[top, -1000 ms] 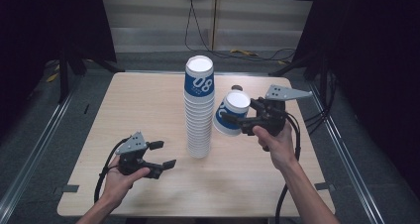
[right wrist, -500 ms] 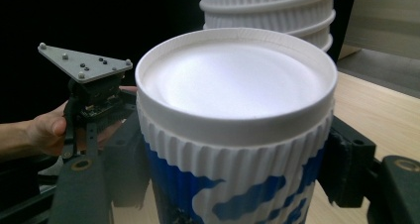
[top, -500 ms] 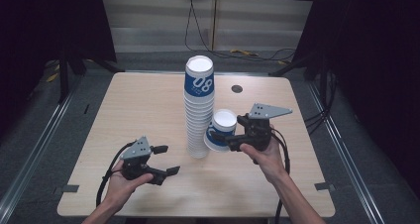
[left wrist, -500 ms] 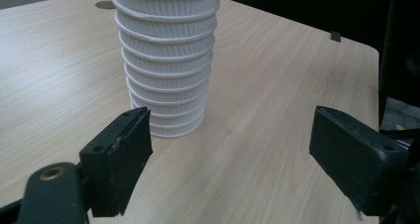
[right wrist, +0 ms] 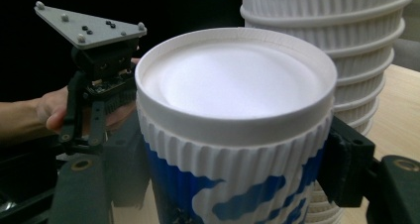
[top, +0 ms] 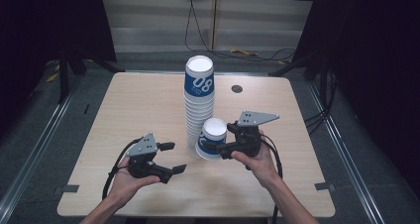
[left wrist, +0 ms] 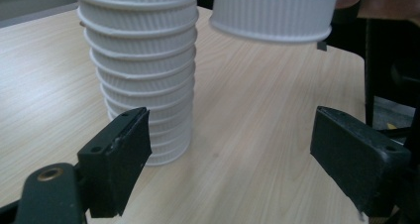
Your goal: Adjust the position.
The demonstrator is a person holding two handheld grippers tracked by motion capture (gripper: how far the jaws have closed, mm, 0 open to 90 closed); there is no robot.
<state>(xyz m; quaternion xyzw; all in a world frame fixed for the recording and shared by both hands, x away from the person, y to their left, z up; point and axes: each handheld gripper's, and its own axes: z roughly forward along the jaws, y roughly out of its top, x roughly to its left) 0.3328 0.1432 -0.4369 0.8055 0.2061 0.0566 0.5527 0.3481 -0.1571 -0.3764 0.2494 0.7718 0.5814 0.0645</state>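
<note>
Lowered since the earlier frames: the right gripper with its single cup has come down from beside the upper half of the cup stack to just beside the stack's base. The left gripper has shifted only slightly toward the stack.

Right gripper: its fingers are clamped on the cup's ribbed wall, one pad on each side, at an unchanged narrow opening. The cup is white with a blue printed band, mouth up and tilted a little. In the left gripper view its bottom edge hangs clear above the tabletop, so it is held in the air, not set down. It sits on the right side of the stack, close to it; contact cannot be judged.

Left gripper: fingers stand wide apart with nothing between them, aimed at the stack's foot, and held by the left hand low over the front left of the tabletop, apart from the stack.

Stack: upright near the middle of the tabletop, top cup showing the blue band. A small dark round spot lies on the tabletop behind and to the right of it.
</note>
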